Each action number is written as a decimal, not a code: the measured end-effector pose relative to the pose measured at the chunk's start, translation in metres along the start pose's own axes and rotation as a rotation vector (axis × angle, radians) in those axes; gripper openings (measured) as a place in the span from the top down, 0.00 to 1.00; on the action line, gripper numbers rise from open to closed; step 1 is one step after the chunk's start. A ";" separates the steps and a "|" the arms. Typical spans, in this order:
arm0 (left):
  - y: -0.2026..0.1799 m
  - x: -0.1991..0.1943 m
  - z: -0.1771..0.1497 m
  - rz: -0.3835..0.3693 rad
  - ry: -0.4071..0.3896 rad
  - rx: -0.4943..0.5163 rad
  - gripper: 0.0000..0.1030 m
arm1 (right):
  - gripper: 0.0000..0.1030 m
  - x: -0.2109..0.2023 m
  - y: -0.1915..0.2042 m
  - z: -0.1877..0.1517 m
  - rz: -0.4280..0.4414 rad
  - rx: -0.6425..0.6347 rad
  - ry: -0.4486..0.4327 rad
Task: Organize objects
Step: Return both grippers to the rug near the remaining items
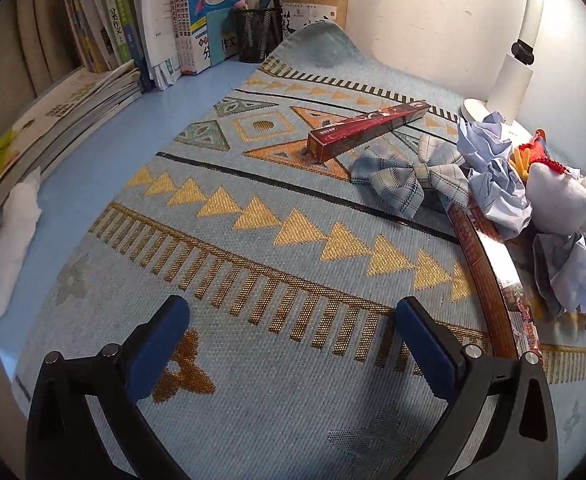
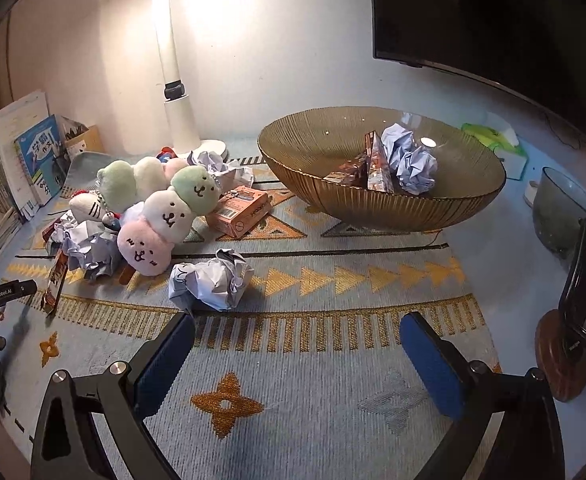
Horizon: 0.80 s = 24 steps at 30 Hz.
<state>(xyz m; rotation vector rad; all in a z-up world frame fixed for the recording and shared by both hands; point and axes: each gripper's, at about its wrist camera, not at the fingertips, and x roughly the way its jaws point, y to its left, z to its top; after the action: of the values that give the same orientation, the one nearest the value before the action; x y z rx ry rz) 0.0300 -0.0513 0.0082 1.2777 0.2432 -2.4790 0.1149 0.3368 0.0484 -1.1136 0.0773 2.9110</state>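
Both hand-held grippers are held wide open with nothing in them: the left hand-held gripper point(image 1: 291, 334) and the right hand-held gripper point(image 2: 297, 354). A crumpled paper ball point(image 2: 211, 282) is seen just above the middle of the right view, on the patterned mat point(image 2: 333, 380) over the desk. It is judged to be very light and squashy (easily crushed), so it should be pinched gently across its middle. The gold bowl point(image 2: 393, 210) at upper right already holds other paper balls.
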 end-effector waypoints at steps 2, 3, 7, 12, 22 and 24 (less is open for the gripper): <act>0.000 0.001 0.000 -0.002 0.000 0.001 0.00 | 0.00 -0.001 0.001 0.000 0.017 -0.006 -0.006; 0.001 0.001 0.001 -0.002 0.000 0.001 0.00 | 0.00 -0.002 0.001 0.000 0.020 -0.010 -0.011; 0.000 0.001 0.000 -0.003 0.000 0.002 0.00 | 0.00 -0.006 0.001 -0.001 0.020 -0.008 -0.035; 0.000 0.001 0.000 -0.003 0.000 0.002 0.00 | 0.00 -0.008 -0.002 -0.001 0.016 0.004 -0.040; -0.001 0.001 0.001 -0.010 0.002 0.010 0.00 | 0.00 0.001 -0.006 -0.002 0.044 0.020 0.015; -0.002 0.001 0.001 -0.014 0.004 0.013 0.01 | 0.00 0.005 -0.008 -0.002 0.033 0.032 0.040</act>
<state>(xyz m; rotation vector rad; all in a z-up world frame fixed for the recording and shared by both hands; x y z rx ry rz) 0.0282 -0.0500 0.0078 1.2912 0.2382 -2.4943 0.1126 0.3446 0.0432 -1.1771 0.1440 2.9049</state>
